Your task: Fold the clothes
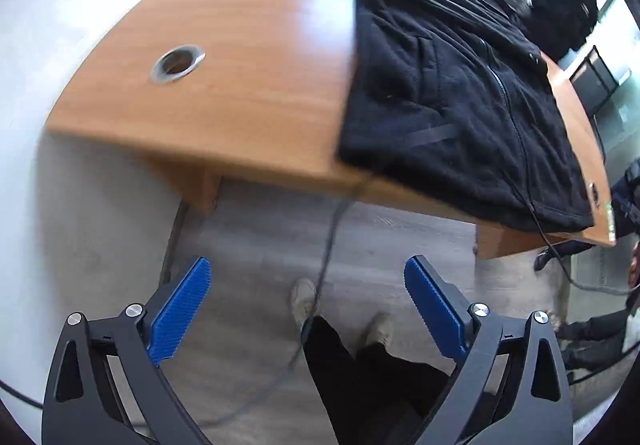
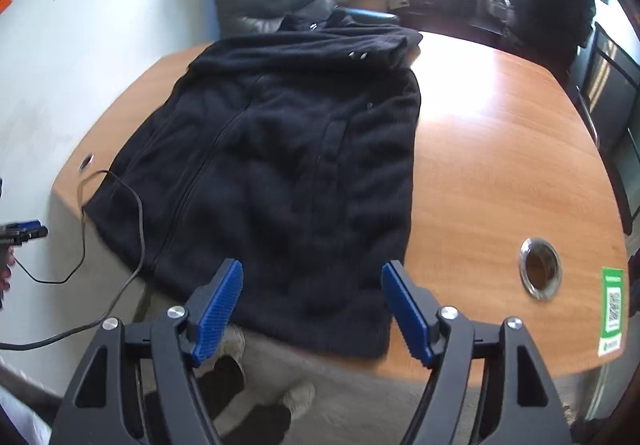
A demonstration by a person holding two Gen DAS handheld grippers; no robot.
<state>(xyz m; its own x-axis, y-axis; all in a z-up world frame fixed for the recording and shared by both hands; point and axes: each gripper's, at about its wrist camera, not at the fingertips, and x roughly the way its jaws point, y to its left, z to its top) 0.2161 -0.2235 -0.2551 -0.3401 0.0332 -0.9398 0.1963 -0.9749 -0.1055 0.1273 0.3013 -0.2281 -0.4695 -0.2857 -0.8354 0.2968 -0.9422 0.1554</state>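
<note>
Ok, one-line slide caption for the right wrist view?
Open right gripper above the hem of a black fleece jacket spread on a wooden table.

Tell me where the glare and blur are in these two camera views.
Left wrist view: a pale glare patch on the wooden table, and soft motion blur along its near edge. Right wrist view: window light washes out the tabletop beside the black fleece jacket; both views bend straight edges.

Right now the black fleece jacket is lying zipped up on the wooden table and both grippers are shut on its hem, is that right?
Not quite. The black fleece jacket does lie zipped on the wooden table, but the right gripper and left gripper are both open, holding nothing, as each wrist view shows.
</note>
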